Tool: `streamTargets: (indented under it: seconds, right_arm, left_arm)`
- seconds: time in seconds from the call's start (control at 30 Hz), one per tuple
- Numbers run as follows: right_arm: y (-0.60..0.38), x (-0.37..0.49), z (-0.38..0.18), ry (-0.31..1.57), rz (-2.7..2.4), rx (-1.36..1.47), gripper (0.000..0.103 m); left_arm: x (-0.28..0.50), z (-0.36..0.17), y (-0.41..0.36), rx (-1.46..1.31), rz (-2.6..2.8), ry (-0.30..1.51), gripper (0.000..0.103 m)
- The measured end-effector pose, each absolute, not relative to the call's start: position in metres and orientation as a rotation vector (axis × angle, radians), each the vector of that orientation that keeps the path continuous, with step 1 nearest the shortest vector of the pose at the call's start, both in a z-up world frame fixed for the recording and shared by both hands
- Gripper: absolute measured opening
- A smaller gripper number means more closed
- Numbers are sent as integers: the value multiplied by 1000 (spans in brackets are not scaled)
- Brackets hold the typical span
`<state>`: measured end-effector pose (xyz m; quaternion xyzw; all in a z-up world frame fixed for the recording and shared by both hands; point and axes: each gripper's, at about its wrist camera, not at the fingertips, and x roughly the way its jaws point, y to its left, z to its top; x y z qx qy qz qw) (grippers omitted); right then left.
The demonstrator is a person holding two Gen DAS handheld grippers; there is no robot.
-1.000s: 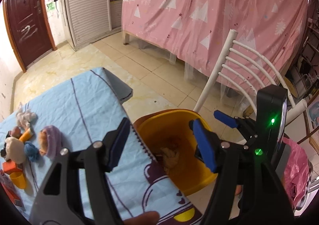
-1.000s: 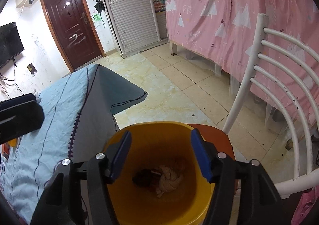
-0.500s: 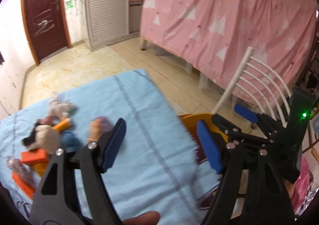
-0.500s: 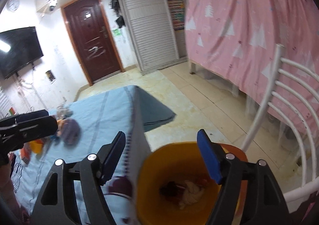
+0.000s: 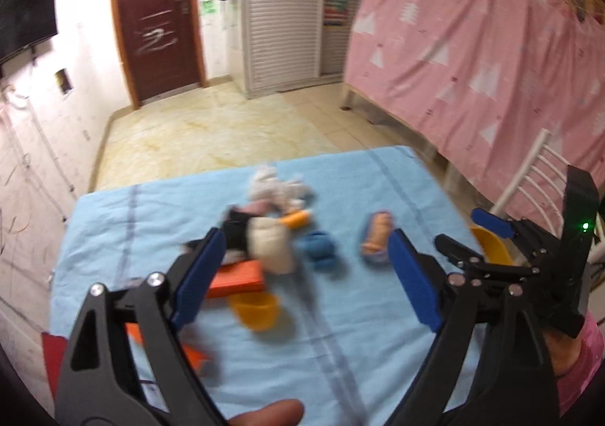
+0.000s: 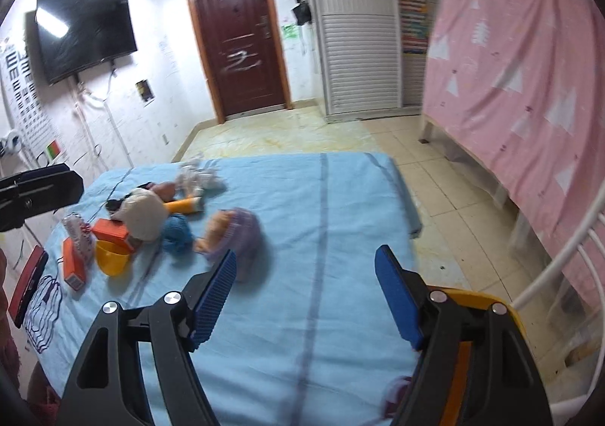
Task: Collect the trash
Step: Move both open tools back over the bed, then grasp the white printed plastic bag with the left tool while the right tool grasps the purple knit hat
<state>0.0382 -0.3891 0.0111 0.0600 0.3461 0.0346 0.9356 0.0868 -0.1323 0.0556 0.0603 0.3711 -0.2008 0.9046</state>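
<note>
Both grippers are open and empty above a table with a light blue cloth (image 5: 340, 343) (image 6: 310, 222). My left gripper (image 5: 302, 271) points at a pile of trash: a white-and-black wad (image 5: 264, 240), a blue lump (image 5: 319, 248), a purple-and-orange lump (image 5: 376, 237), an orange box (image 5: 236, 280) and a small yellow cup (image 5: 255, 309). My right gripper (image 6: 306, 293) is nearer the table's right end, with the purple-and-orange lump (image 6: 230, 233) just ahead of its left finger. The yellow bin (image 6: 472, 301) (image 5: 491, 244) stands off the table's right end.
A white slatted chair (image 6: 559, 263) stands by the bin, in front of a pink curtain (image 6: 529, 59). An orange carton (image 6: 72, 263), a crinkled wrapper (image 6: 77, 233) and a red flat object (image 6: 28, 282) lie at the table's left end. Tiled floor and a brown door (image 6: 238, 33) lie beyond.
Both grippers have swung left, away from over the yellow bin and back over the table toward the trash pile. Both stayed open.
</note>
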Motion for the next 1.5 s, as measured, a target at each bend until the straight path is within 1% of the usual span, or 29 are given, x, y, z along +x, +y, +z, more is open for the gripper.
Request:
streamTargets:
  seconds: [0.07, 0.27, 0.43, 0.5, 0.57, 1.13, 1.17, 1.2, 1.27, 1.3, 1.33, 1.37, 1.4, 1.43, 1.47, 1.5]
  right_arm:
    - [-382, 45, 12, 713, 90, 124, 69]
    - [-357, 67, 12, 740, 119, 114, 70]
    - [-344, 82, 7, 772, 117, 93, 75]
    - [-339, 88, 5, 785, 114, 85, 75]
    - [-336, 94, 3, 795, 110, 81, 76]
    - [-336, 127, -25, 887, 63, 148, 75]
    - [-336, 128, -27, 893, 66, 149, 74]
    - [-336, 128, -27, 897, 67, 148, 71]
    - [-334, 128, -28, 900, 61, 135, 68]
    - [-334, 128, -28, 902, 59, 127, 65]
    - [-333, 128, -28, 901, 58, 123, 62]
    - [-333, 129, -28, 901, 57, 120, 57]
    - [-333, 128, -28, 899, 59, 119, 49]
    - [-333, 128, -28, 896, 62, 120, 43]
    - [-332, 127, -28, 895, 62, 118, 33]
    - [-332, 126, -29, 892, 61, 111, 28]
  left_arm:
    - [94, 55, -112, 114, -381, 773, 89]
    - [112, 45, -60, 71, -286, 812, 89]
    - [118, 31, -35, 43, -255, 846, 89]
    - [120, 25, -30, 37, -255, 865, 89]
    - [121, 19, -27, 32, -261, 882, 93]
    - [137, -17, -15, 1, -288, 975, 92]
    - [138, -18, -15, -1, -288, 976, 89]
    - [138, -19, -14, -3, -288, 978, 86]
    - [139, -23, -14, -9, -294, 993, 77]
    - [140, -25, -13, -10, -291, 998, 77]
    - [140, -26, -13, -8, -287, 998, 73]
    - [139, -27, -13, -5, -283, 996, 66]
    - [138, -27, -13, -2, -283, 998, 62]
    - [138, -28, -12, -2, -283, 997, 57]
    - [137, -27, -12, -3, -278, 993, 53]
    - [137, -27, -11, -5, -278, 992, 52]
